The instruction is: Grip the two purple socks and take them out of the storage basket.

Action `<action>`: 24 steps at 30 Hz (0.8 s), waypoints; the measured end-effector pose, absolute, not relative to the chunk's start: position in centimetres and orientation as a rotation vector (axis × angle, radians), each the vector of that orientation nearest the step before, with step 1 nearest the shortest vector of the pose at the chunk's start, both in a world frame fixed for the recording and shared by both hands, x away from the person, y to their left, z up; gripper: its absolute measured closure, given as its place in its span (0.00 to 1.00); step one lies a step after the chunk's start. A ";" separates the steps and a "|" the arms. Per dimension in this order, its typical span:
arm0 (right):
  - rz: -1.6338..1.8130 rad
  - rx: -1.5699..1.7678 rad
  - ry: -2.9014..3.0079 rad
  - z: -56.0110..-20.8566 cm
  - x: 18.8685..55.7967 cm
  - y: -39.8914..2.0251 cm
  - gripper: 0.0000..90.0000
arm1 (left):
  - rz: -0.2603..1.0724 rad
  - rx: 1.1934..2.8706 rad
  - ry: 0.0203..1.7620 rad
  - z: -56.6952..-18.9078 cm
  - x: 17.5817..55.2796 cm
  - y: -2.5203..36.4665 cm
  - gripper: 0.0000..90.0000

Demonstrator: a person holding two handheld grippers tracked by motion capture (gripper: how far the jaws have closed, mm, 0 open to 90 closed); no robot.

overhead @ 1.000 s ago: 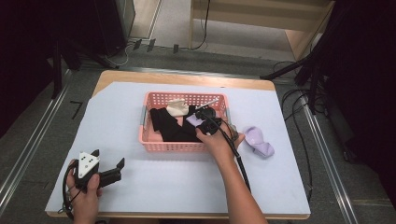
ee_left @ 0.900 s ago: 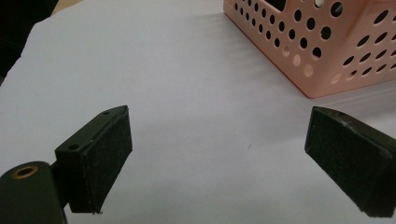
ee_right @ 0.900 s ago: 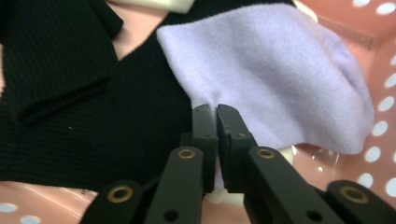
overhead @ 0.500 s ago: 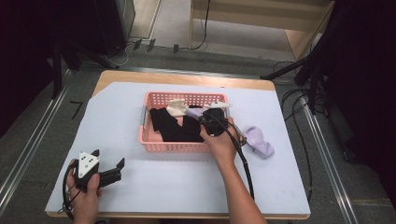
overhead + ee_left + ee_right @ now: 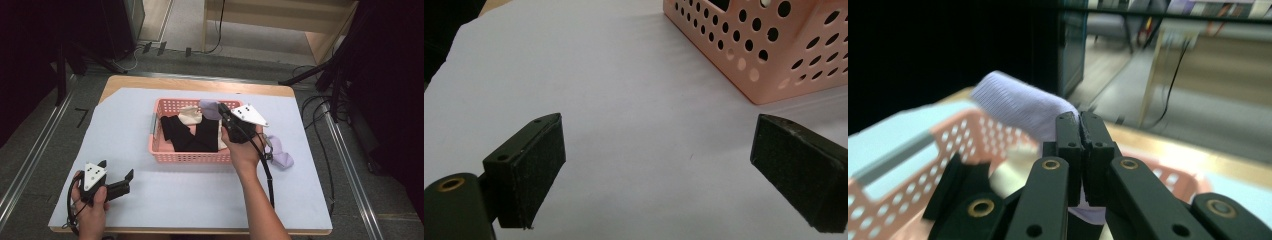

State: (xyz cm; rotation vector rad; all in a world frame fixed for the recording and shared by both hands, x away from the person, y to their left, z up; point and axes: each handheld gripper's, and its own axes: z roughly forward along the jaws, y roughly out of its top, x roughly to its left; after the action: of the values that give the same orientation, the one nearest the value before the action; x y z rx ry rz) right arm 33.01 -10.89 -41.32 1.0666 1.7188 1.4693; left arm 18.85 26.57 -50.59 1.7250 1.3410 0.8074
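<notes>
A pink perforated basket (image 5: 165,153) sits mid-table and holds black socks (image 5: 177,132), a cream sock (image 5: 190,116) and a lilac sock (image 5: 210,108). My right gripper (image 5: 222,111) hovers over the basket's right side, shut on the lilac sock (image 5: 1018,102), which hangs lifted above the basket (image 5: 955,137). Another lilac sock (image 5: 280,152) lies on the mat right of the basket. My left gripper (image 5: 117,176) rests low at the front left, open with nothing between its pads (image 5: 544,160); the basket corner (image 5: 769,55) is ahead of it.
A pale blue mat (image 5: 200,200) covers the wooden table (image 5: 200,84). The right gripper's cable (image 5: 265,170) trails along the forearm. Dark equipment and cables stand on the floor around the table.
My right gripper has lifted and tilted up over the basket's right side, raising the lilac sock it holds. The left gripper has stayed put.
</notes>
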 end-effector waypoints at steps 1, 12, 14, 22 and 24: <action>1.469 1.067 1.719 -41.3 33.0 -10.9 0.98 | 0.807 1.725 1.341 -50.6 18.9 26.6 0.09; 1.469 1.091 1.528 -40.1 32.4 -15.1 0.98 | 0.807 1.725 1.342 -50.6 18.9 26.6 0.09; 1.458 1.115 1.498 -40.1 32.3 -16.2 0.98 | 0.809 1.727 1.340 -50.6 18.9 26.6 0.09; 1.398 1.189 1.436 -40.7 31.7 -20.2 0.98 | 0.810 1.721 1.343 -50.6 18.9 26.5 0.09; 1.379 1.210 1.431 -41.2 31.7 -20.9 0.98 | 0.811 1.725 1.341 -50.6 18.8 26.5 0.09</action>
State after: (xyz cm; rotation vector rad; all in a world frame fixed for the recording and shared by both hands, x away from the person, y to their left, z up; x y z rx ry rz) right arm 31.67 -20.88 -41.16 1.2095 1.4306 1.3793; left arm 18.85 26.52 -50.60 1.7254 1.3415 0.8105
